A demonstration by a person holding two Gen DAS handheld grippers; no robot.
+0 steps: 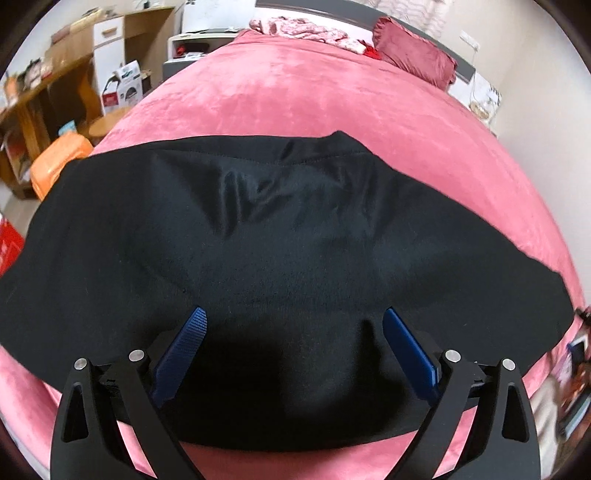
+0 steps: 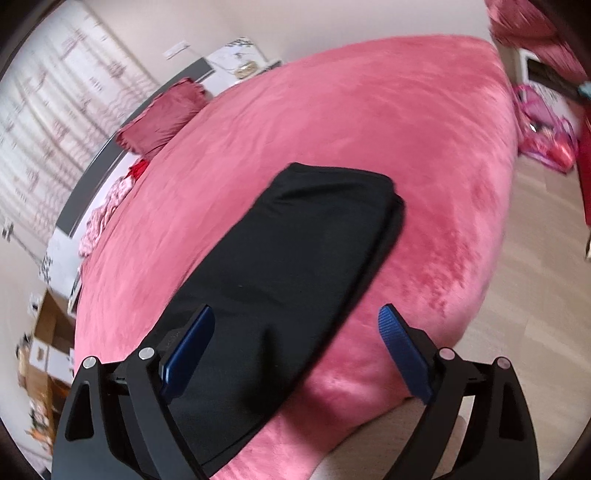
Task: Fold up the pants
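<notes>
Black pants (image 1: pixel 295 236) lie folded flat on a pink bed cover (image 1: pixel 295 92), stretched from left to right across the left wrist view. My left gripper (image 1: pixel 293 317) hangs just above the near part of the cloth, its blue pads wide apart and empty. In the right wrist view the same pants (image 2: pixel 295 251) run away from me as a long dark strip with a doubled far end. My right gripper (image 2: pixel 297 317) stands open over the strip's near end and right edge, nothing between its fingers.
A dark pink pillow (image 1: pixel 413 55) and crumpled pink cloth (image 1: pixel 303 29) lie at the head of the bed. A wooden desk (image 1: pixel 44 96) and an orange stool (image 1: pixel 59 158) stand to the left. Wood floor (image 2: pixel 535 295) and pink bags (image 2: pixel 546 136) flank the bed's right side.
</notes>
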